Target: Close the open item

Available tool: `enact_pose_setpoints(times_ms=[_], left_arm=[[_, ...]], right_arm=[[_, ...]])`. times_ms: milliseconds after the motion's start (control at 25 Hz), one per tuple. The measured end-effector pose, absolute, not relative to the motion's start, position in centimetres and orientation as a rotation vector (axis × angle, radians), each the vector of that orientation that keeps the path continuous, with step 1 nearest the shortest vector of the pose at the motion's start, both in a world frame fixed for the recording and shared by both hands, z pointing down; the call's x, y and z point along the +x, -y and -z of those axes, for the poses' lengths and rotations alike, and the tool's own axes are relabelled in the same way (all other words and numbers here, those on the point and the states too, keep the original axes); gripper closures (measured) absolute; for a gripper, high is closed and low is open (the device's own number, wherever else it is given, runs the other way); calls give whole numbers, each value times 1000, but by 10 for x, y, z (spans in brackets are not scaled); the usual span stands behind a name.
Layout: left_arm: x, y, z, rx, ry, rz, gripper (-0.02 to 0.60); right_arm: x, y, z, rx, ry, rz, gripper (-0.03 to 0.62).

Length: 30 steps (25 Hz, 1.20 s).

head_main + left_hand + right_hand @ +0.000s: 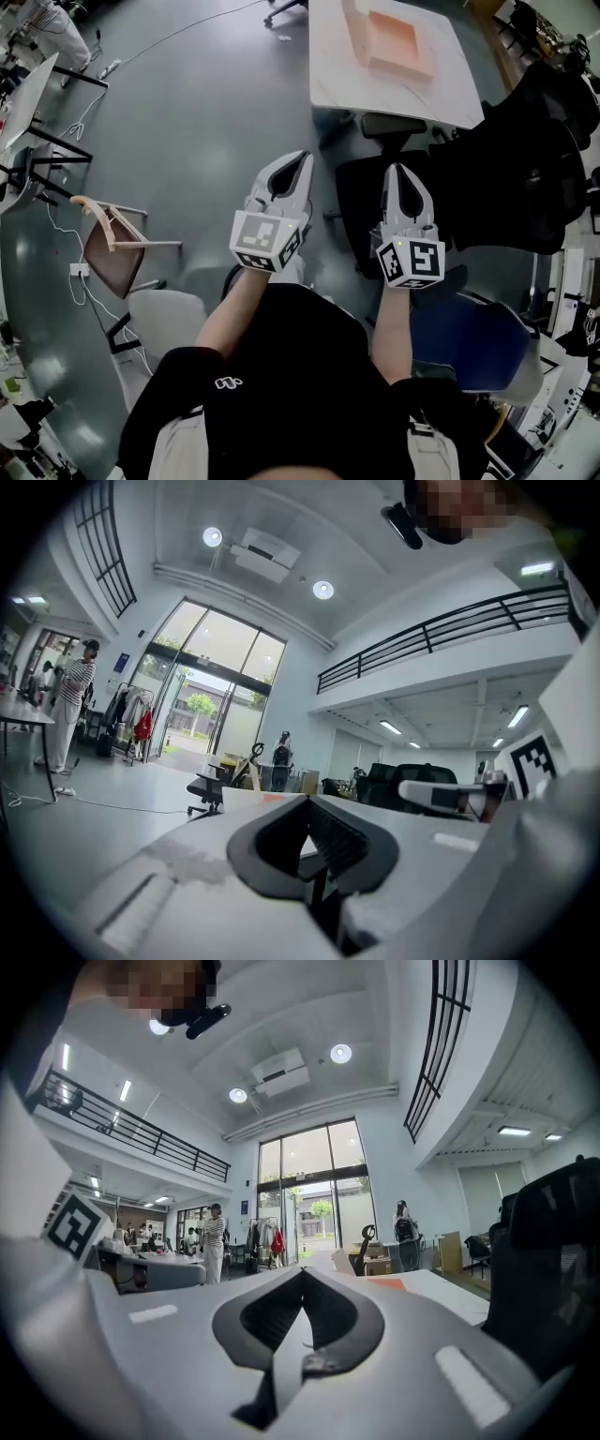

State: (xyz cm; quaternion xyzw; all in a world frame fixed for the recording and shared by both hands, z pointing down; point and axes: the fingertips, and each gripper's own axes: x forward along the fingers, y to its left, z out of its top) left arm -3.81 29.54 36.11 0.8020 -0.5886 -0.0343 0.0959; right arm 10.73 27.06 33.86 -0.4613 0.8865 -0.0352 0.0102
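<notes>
I judge this the approach step. My left gripper and right gripper both have jaws closed, holding nothing. The open pink box sits on the white worktop, well beyond both. Next I must reach the box and swing its lid shut.

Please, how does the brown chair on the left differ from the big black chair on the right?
The brown chair has a brown seat and a pale wooden frame; the black chair is dark all over. The brown chair stands on open floor, far from the white table; the black chair is close to that table's corner. Nobody sits in either.
</notes>
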Motion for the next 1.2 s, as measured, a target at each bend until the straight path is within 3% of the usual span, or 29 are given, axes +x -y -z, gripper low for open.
enact_pose_setpoints(times_ms=[320,720,1200], left_arm=[[-87,-221,-353,2395,1708,115,580],[-80,-137,-359,2445,1632,116,580],[-74,30,-358,2434,1605,68,580]], right_arm=[[68,-203,-326,-1512,-2751,68,603],[69,-128,-340,-1591,-2731,62,603],[71,39,-346,-1586,-2719,100,603]])
